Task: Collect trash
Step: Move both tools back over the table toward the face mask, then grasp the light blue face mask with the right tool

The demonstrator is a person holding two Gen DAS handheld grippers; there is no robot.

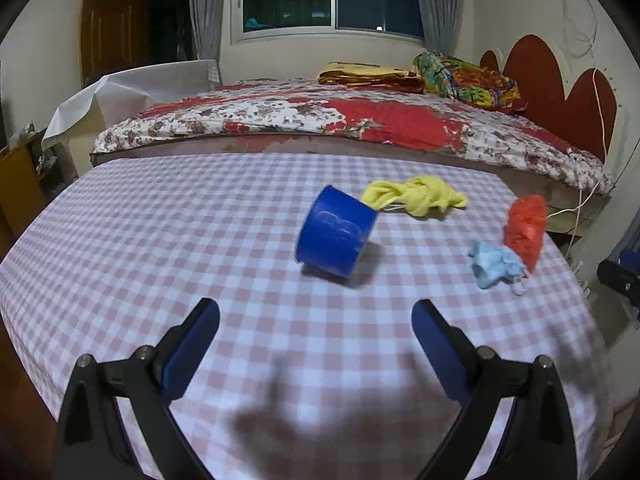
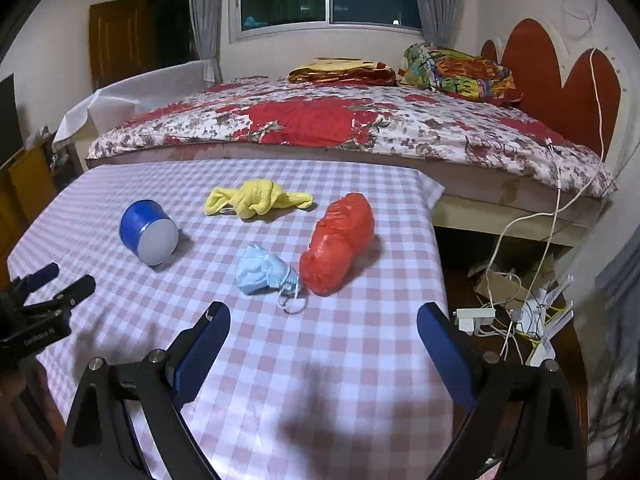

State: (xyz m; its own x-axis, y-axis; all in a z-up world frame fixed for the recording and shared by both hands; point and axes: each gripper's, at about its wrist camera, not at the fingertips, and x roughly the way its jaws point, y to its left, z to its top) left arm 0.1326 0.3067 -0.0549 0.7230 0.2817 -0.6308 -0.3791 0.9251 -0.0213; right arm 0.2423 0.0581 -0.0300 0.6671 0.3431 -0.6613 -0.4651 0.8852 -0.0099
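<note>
Trash (image 2: pixel 337 249) ahead of gaping right tool (image 2: pixel 323 326)

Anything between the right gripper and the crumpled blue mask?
Nothing: in the right wrist view only bare checkered tablecloth separates the open right gripper from the blue mask.

Dim indoor light, soft foreground shadows, heavy fisheye edge warping.

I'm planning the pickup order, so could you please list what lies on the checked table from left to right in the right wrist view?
Blue cup → yellow cloth → crumpled blue mask → red plastic bag.
</note>
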